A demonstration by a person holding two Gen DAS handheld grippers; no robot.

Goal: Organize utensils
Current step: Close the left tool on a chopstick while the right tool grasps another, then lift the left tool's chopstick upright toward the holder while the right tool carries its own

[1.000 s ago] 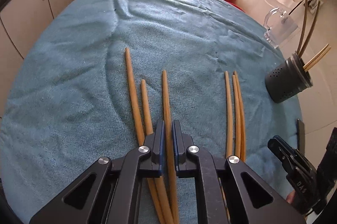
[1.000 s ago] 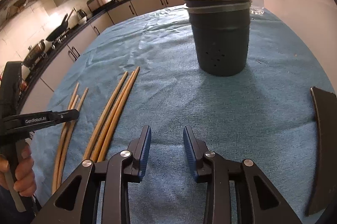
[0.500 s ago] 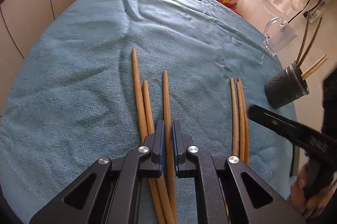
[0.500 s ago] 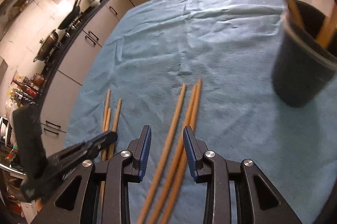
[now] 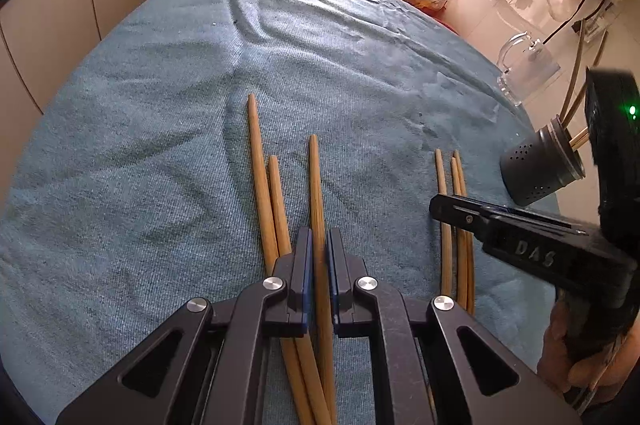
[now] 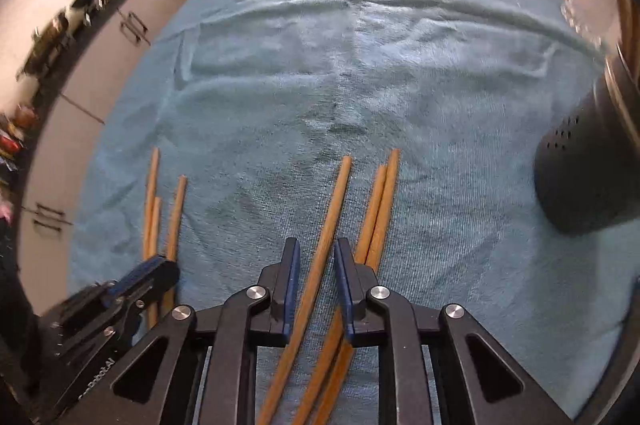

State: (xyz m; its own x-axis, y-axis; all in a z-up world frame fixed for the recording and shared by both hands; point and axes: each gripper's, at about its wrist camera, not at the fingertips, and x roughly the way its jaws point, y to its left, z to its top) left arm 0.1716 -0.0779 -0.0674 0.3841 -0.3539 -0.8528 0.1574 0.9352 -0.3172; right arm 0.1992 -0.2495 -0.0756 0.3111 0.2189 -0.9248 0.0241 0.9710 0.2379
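The left hand-held gripper [image 5: 319,257] is clamped on one wooden chopstick [image 5: 316,193], its blue-lined fingers [image 5: 306,265] pressed to either side of the shaft where it lies on the blue towel [image 5: 168,129] covering the surface. That chopstick runs lengthwise straight out between the fingers, its far tip pointing away from the camera and its near end passing back under the gripper body. Just to its left lie two more chopsticks [image 5: 266,193], side by side and nearly parallel to it, angled slightly leftward at their far tips. To the right, well apart from this group, a set of three chopsticks [image 5: 456,225] lies parallel, also pointing away. In the right wrist view, the right hand-held gripper [image 6: 314,277] straddles the leftmost chopstick [image 6: 332,221] of that set; its jaws have just been closing, yet a visible gap remains on each side of the shaft, so the pads do not press it. This chopstick slants up and to the right, away from the camera, with the other two chopsticks [image 6: 380,209] just beside the right finger, touching each other. A dark perforated utensil holder [image 5: 536,165] stands on the towel's right edge with sticks in it.
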